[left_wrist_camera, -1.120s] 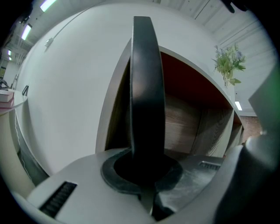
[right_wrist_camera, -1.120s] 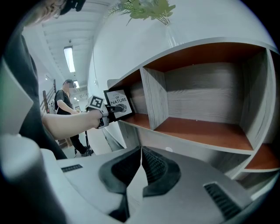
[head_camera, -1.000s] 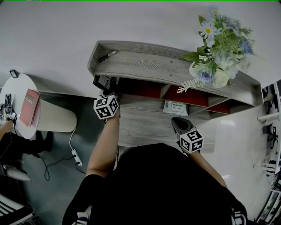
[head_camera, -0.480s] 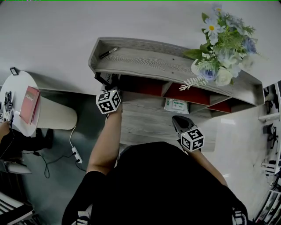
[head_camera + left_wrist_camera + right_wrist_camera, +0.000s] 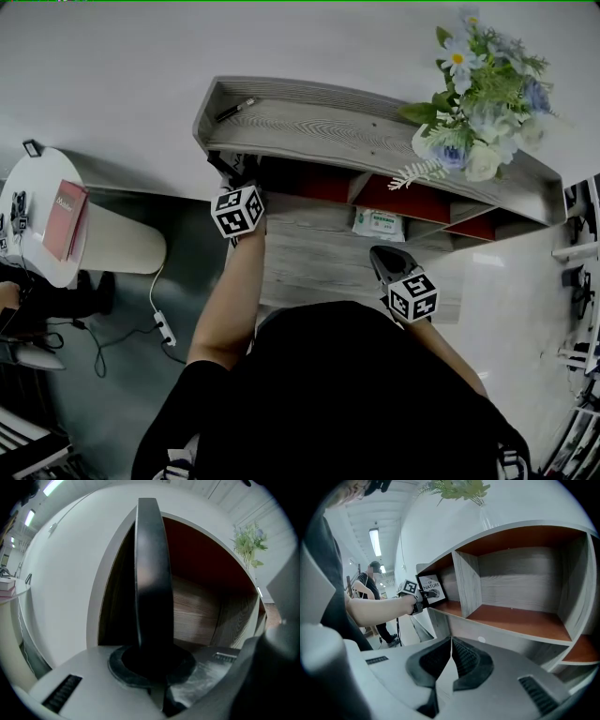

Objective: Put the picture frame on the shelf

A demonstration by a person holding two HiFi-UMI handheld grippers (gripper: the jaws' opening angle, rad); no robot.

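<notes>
Soft, even light across the head view. A ceiling strip light (image 5: 375,541) glows in the right gripper view. Both gripper views show fisheye bending and black corners. Up close, the picture frame (image 5: 151,573) blurs dark, and the shelf (image 5: 201,616) interior sits in shadow.

Words on the framed print
The black rectangular picture frame (image 5: 431,589) shows "OF NATURE" on white; the red book (image 5: 64,223) carries white script and the white packet (image 5: 379,224) a green label, both too small to read.
</notes>
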